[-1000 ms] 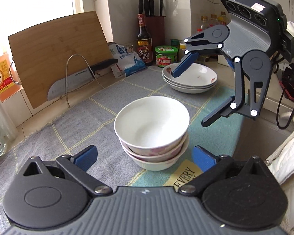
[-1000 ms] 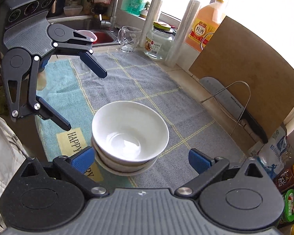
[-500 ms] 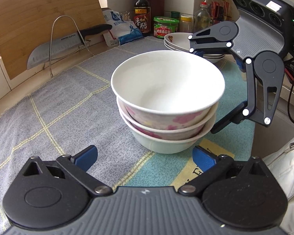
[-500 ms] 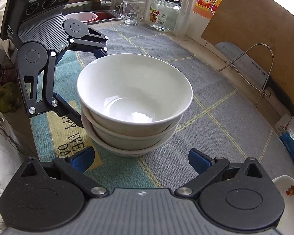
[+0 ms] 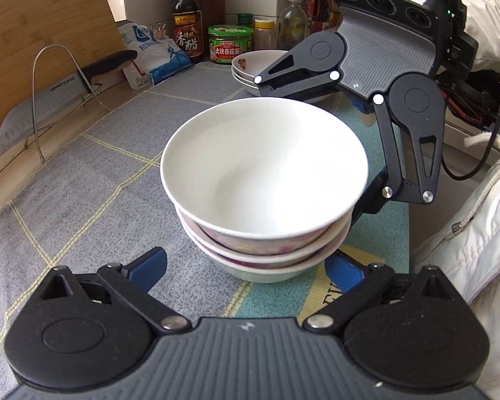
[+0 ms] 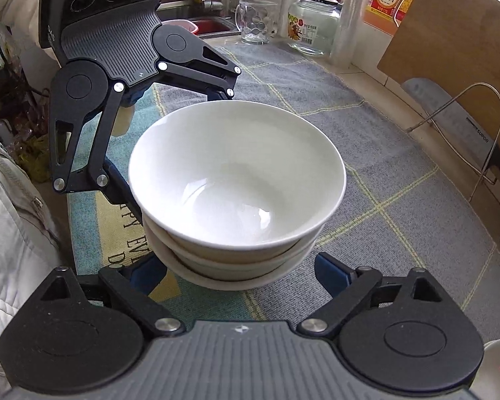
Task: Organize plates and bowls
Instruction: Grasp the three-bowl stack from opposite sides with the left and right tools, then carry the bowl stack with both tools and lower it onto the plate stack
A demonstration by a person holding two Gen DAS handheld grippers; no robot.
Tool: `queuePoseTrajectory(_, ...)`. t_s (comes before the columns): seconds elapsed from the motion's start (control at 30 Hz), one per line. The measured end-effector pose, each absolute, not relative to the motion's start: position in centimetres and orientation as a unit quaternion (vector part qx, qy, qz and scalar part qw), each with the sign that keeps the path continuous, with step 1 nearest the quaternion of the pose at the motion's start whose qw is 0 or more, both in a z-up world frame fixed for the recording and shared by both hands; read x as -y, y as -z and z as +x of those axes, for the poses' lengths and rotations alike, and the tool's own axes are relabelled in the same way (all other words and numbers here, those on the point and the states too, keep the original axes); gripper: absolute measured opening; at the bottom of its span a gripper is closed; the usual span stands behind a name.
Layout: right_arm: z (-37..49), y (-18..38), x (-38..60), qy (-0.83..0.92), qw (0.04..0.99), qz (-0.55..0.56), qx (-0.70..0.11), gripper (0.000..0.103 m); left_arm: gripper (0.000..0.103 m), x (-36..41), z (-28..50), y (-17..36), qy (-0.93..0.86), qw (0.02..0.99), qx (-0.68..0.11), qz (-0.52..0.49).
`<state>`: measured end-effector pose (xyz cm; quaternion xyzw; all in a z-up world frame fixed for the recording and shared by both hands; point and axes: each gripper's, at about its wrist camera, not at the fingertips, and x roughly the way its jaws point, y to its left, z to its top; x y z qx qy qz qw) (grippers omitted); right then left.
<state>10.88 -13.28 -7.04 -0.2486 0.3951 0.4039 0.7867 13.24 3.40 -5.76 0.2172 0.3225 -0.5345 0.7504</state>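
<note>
A stack of three white bowls (image 5: pixel 263 180) stands on the grey-and-teal mat (image 5: pixel 93 180); the lower ones have pink flowers on the outside. It also shows in the right wrist view (image 6: pixel 236 180). My left gripper (image 5: pixel 246 266) is open, its blue pads on either side of the stack's base. My right gripper (image 6: pixel 240 271) is open the same way from the opposite side. Each gripper shows in the other's view, the right (image 5: pixel 376 76) and the left (image 6: pixel 116 53). A stack of plates (image 5: pixel 253 66) sits behind the right gripper.
A cleaver (image 5: pixel 60 96) in a wire stand leans on a wooden cutting board (image 5: pixel 46 33) at the wall. Sauce bottles and jars (image 5: pixel 230 43) line the back. A glass mug (image 6: pixel 255 21), a jar (image 6: pixel 311 21) and the sink (image 6: pixel 206 26) lie beyond the mat.
Both grippers have come down and in towards the bowl stack from opposite sides, so the stack now sits between each pair of open fingers. The bowls have not moved.
</note>
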Motion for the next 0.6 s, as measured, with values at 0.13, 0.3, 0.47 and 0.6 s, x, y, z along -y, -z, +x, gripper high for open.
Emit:
queuePoseTrajectory(0.13,11.4,7.0,13.3,-0.422,0.774,-0.239,-0.406,0.088,0.094,-3.3,13.8,5.7,0.561,0.727,-0.327,0.223)
queuePoseTrajectory(0.3,11.9,7.0,13.5,-0.436,0.764,-0.226,-0.418,0.086,0.084,-3.1,14.1,5.6,0.588,0.705,-0.328,0.223)
queuePoseTrajectory(0.47,11.8,7.1,13.7,-0.438,0.763,-0.219,-0.422,0.086,0.084,-3.2,14.4,5.6,0.598,0.697,-0.327,0.225)
queuePoseTrajectory(0.6,12.2,7.2,13.7,-0.442,0.760,-0.218,-0.424,0.087,0.087,-3.2,14.8,5.8,0.606,0.690,-0.327,0.222)
